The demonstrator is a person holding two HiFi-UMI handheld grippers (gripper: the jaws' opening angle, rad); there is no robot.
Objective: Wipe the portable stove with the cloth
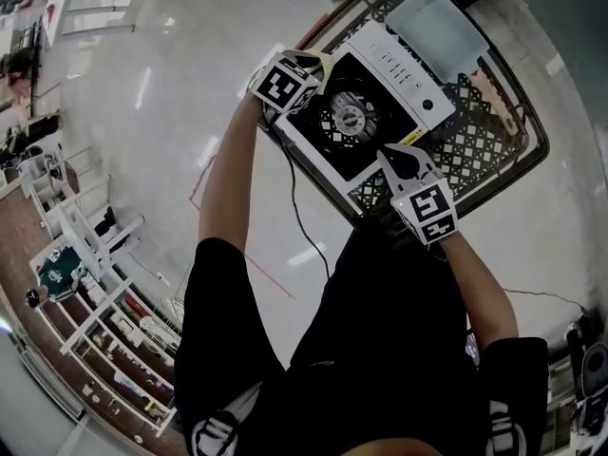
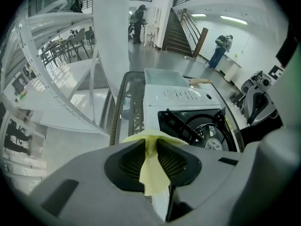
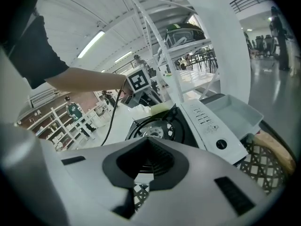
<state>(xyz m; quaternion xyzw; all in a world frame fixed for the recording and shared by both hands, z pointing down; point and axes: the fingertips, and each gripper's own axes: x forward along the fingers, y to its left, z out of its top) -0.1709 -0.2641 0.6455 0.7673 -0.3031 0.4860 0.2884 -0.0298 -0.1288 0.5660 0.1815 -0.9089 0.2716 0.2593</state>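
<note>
1. Pinching the yellow cloth (image 2: 151, 171) is the left gripper (image 2: 150, 142). Its jaws are clamped tight on it, with a flap hanging down between the pads and a fold bulging out just past the tips.
2. Right ahead of those tips is the portable stove (image 2: 178, 98), white body with a black top. The cloth sits at the stove's corner, but I can't tell whether it's actually pressing on it.
3. The right gripper (image 3: 148, 145) has its jaws squeezed together, tips just at the stove's opposite edge, the one nearest to it.
4. Straight ahead of the right gripper is the round burner (image 3: 153, 131). Past that, across the stove, are the cloth and the left gripper.
5. Off to the right gripper's right is the white control panel (image 3: 207, 121) with a black knob (image 3: 221, 144).
6. Beyond the panel there's a white tray (image 3: 235, 109) just beside the stove.
7. Everything sits on a black lattice table (image 1: 475, 141).
8. Way out ahead of the left gripper, a staircase (image 2: 176, 29).
</note>
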